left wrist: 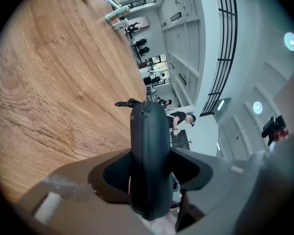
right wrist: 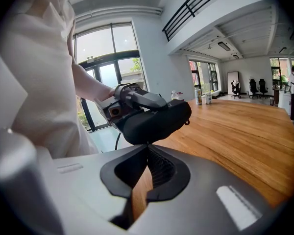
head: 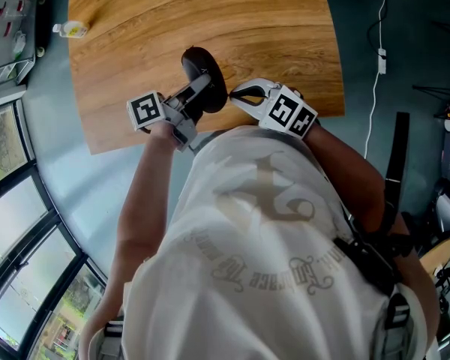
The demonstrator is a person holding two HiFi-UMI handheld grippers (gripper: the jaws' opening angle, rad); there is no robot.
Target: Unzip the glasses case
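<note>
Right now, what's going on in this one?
A person holds a tool in each hand at the near edge of a wooden table. The left tool is clamped on a dark glasses case and holds it up off the table. The right tool is shut, with its tips right up against the case. Whether it pinches a zip pull there I can't tell. The case looks zipped shut.

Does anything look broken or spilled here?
Nothing stands out. The glasses case looks whole, clamped in the left gripper and held up off the wooden table. Nothing is spilled on the wood.
</note>
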